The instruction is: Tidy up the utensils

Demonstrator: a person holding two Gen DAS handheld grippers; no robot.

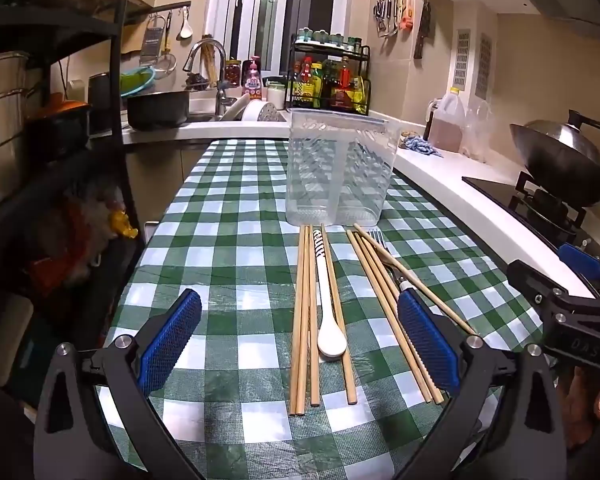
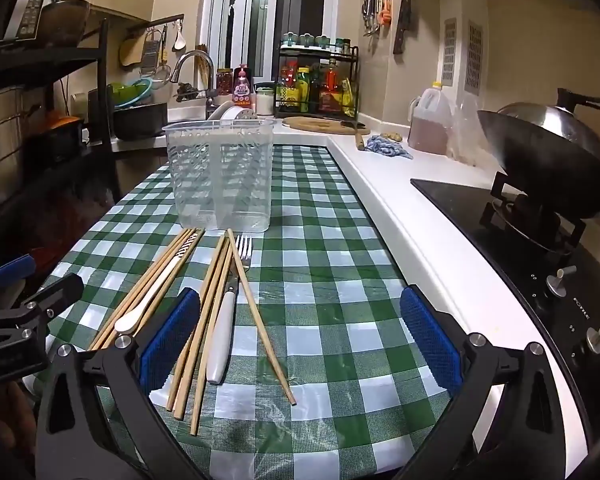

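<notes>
A clear plastic utensil holder (image 1: 340, 172) (image 2: 222, 176) stands upright and empty on the green checked tablecloth (image 1: 240, 248). In front of it lie several bamboo chopsticks (image 1: 302, 320) (image 2: 208, 320), a white spoon (image 1: 327, 312) (image 2: 148, 300) and a fork with a white handle (image 2: 224, 332) (image 1: 378, 236). My left gripper (image 1: 300, 344) hangs open above the left bundle of chopsticks and the spoon, holding nothing. Over the right bundle and the fork my right gripper (image 2: 300, 344) is open too, nothing between its blue pads (image 2: 430, 340).
A white counter (image 2: 400, 184) runs along the right, with a wok (image 2: 552, 152) on a black stove. At the back are a sink with a tap (image 1: 208, 64), a spice rack (image 1: 332, 76) and an oil jug (image 1: 446, 124). A dark shelf (image 1: 40, 120) stands at the left.
</notes>
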